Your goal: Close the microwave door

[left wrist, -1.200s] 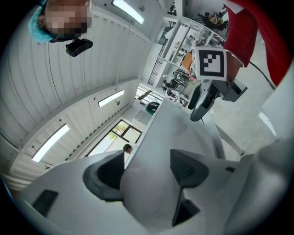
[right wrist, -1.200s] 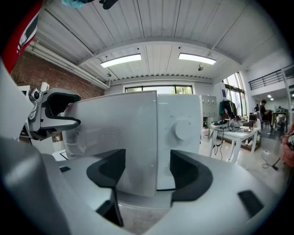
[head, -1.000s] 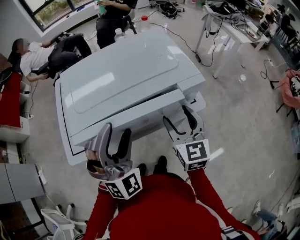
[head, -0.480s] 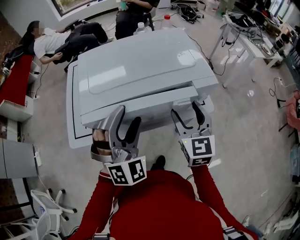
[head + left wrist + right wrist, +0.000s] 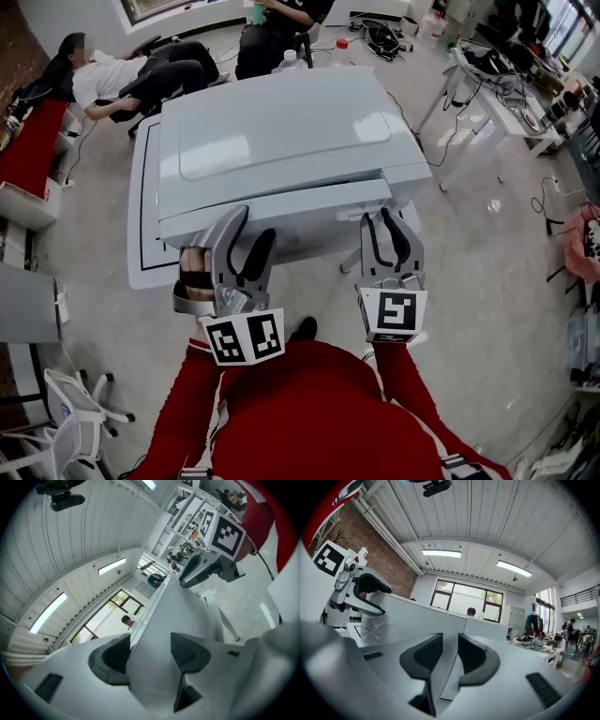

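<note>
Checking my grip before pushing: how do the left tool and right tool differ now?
The left tool straddles the white microwave door with jaws wide; the right tool pinches its edge, jaws narrow. The left tool slants sideways; the right tool points straight. Shared: both tools' jaws have just been closing, door between them.

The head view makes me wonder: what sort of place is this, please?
Probably a lab or workshop-style office: a cluttered desk, a brick wall and ceiling strip lights.

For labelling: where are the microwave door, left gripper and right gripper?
microwave door [image 5: 281, 208], head view, upper edge.
left gripper [image 5: 249, 228], head view, between fingertips.
right gripper [image 5: 380, 221], head view, between fingertips.
</note>
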`<state>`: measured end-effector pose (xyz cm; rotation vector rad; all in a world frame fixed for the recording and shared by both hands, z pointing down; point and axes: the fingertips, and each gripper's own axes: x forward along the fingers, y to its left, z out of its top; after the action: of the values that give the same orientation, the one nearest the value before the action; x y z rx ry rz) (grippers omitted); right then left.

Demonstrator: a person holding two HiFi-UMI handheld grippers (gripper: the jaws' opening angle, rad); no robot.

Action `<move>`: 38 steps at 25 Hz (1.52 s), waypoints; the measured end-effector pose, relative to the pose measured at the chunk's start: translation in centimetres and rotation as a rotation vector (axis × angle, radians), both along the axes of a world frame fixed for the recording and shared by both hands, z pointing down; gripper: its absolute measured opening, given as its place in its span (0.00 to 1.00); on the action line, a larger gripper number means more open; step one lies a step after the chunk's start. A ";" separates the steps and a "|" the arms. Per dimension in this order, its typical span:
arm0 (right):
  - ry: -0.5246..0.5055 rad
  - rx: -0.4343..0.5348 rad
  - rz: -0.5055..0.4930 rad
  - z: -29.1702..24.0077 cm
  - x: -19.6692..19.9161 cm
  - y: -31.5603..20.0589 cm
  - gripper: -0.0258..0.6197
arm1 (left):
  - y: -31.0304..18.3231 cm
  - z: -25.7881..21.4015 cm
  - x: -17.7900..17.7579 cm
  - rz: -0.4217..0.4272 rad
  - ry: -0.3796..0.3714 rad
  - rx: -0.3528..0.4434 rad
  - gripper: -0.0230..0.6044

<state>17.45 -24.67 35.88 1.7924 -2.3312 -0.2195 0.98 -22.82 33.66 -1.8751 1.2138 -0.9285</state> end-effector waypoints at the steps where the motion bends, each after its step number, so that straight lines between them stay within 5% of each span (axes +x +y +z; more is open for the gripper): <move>1: 0.003 -0.004 -0.001 0.0 0.0 -0.2 0.21 | 0.0 -0.1 0.0 0.002 0.018 -0.004 0.48; 4: -0.001 -0.007 0.006 -0.1 -0.1 -0.5 0.21 | 1.2 -1.8 -0.2 0.011 0.156 0.027 0.45; 7: -0.009 0.016 0.005 -0.5 -0.3 -0.5 0.21 | 3.6 -2.0 -1.0 0.001 0.376 -0.009 0.10; 13: 0.013 0.030 0.033 -1.0 -0.4 -0.5 0.21 | 2.3 2.2 -4.6 -0.184 0.748 -0.234 0.05; 18: 0.058 -0.038 0.060 -0.3 -0.3 -0.4 0.20 | 1.4 2.3 -5.5 -0.247 0.837 -0.283 0.05; 23: 0.103 0.008 0.031 -1.2 -1.1 -1.8 0.18 | 1.1 2.3 -5.7 -0.259 0.885 -0.298 0.05; 26: 0.111 -0.022 0.037 -0.8 -1.4 -2.0 0.09 | 1.1 2.4 -5.4 -0.255 0.894 -0.314 0.05; 33: 0.109 0.033 -0.004 -1.4 -1.8 -1.9 0.09 | 1.2 2.5 -5.4 -0.252 0.903 -0.334 0.05; 38: -0.013 0.062 -0.048 -3.3 -1.6 -0.5 0.09 | 1.1 2.5 -3.6 -0.127 0.925 -0.386 0.05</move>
<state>15.88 -25.15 32.62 1.7722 -2.4035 -0.2912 -2.59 -21.72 36.17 -2.7034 1.7753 -0.3293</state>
